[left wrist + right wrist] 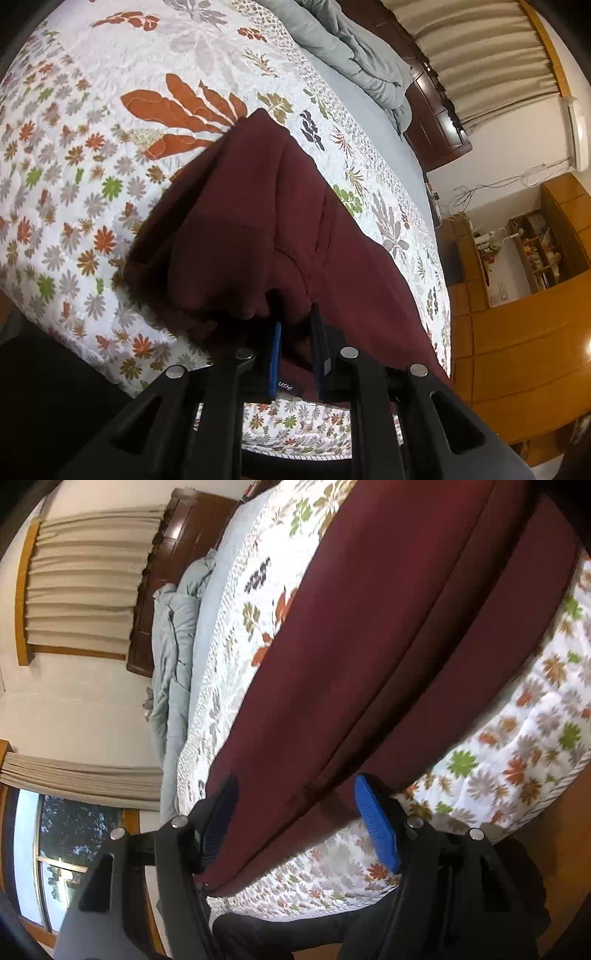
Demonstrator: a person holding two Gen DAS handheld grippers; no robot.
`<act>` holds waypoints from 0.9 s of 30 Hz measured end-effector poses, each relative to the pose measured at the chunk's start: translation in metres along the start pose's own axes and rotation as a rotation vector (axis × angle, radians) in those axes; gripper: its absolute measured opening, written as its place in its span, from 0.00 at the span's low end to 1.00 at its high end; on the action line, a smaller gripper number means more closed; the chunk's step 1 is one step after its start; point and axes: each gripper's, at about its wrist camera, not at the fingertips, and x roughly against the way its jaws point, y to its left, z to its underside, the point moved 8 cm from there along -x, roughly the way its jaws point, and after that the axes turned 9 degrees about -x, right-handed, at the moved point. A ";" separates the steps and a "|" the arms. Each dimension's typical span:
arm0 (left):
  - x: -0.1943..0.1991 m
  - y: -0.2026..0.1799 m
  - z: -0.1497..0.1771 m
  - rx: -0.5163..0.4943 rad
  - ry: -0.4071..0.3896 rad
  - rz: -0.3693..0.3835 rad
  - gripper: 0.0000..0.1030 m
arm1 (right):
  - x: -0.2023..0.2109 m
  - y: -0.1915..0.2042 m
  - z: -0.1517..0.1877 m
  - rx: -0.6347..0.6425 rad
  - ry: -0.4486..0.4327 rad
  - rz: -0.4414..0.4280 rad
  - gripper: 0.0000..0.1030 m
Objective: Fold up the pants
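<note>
The bed fills most of both views, covered by a white quilt printed with flowers, with a rumpled grey blanket at its far end near the dark headboard and the beige curtains.

The maroon pants lie across the quilt near the bed's edge. In the right wrist view the two legs run side by side, one lying partly over the other, so the lengthwise fold looks done. In the left wrist view the waist end is bunched and lifted, its folds hanging off the fingers.

The step in hand appears to be the crosswise fold, bringing one end of the pants over toward the other.

The left gripper is narrowed onto the pants, with cloth pinched between its two blue pads near the waistband; a small label shows just below the pinch.

The right gripper stands wide, its blue pads on either side of the leg end. The cloth passes between them, but neither pad clearly presses it, so it is not gripping.

The next move probably calls for the right fingers to narrow on both leg layers together. Then both hands should carry their ends evenly, so the layers stay stacked and do not slide apart on the quilt.
</note>
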 end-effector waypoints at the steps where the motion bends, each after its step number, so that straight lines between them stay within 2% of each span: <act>1: -0.001 0.002 0.001 0.004 0.004 0.000 0.13 | -0.003 0.001 -0.001 -0.001 -0.003 -0.004 0.64; 3: -0.002 0.003 0.001 0.004 0.004 0.001 0.13 | -0.008 0.002 -0.007 -0.006 -0.011 -0.009 0.63; 4: -0.003 0.000 0.000 0.001 0.001 0.002 0.13 | -0.010 0.002 -0.009 -0.003 -0.011 -0.008 0.58; 5: -0.004 -0.002 -0.002 -0.005 -0.002 0.003 0.13 | -0.013 0.003 -0.010 0.007 -0.004 -0.003 0.40; 6: -0.002 -0.005 -0.003 -0.012 -0.009 0.009 0.13 | -0.014 0.004 -0.010 0.019 0.000 0.000 0.12; 7: 0.000 -0.005 -0.005 -0.013 -0.015 0.018 0.13 | -0.012 0.006 -0.009 0.034 -0.012 0.005 0.08; 10: 0.015 -0.009 -0.012 -0.020 -0.052 0.039 0.12 | 0.001 0.027 0.004 0.109 -0.035 0.001 0.08; 12: 0.023 -0.006 -0.012 -0.011 -0.063 0.041 0.12 | 0.004 0.027 0.011 0.121 -0.026 0.028 0.08; 16: 0.017 0.021 0.002 0.105 -0.008 0.024 0.12 | -0.012 -0.001 0.010 0.057 0.034 0.095 0.08; 19: 0.013 0.022 0.003 0.103 -0.003 0.002 0.12 | -0.015 -0.003 0.010 0.057 0.033 0.102 0.09; 22: 0.011 0.016 0.008 0.080 0.023 -0.017 0.14 | -0.013 0.000 0.008 0.047 0.032 0.089 0.20; 24: 0.021 0.004 0.008 0.015 0.004 -0.046 0.15 | -0.005 0.004 0.005 0.042 0.014 0.071 0.38; 25: 0.029 -0.004 0.008 -0.041 -0.015 -0.068 0.17 | 0.002 0.001 0.002 0.040 -0.001 0.069 0.40; 26: 0.036 -0.011 0.007 -0.085 -0.030 -0.084 0.21 | 0.010 0.000 -0.002 0.036 -0.018 0.059 0.43; 27: 0.041 -0.016 0.006 -0.116 -0.038 -0.095 0.36 | 0.019 -0.001 -0.007 0.025 -0.039 0.047 0.44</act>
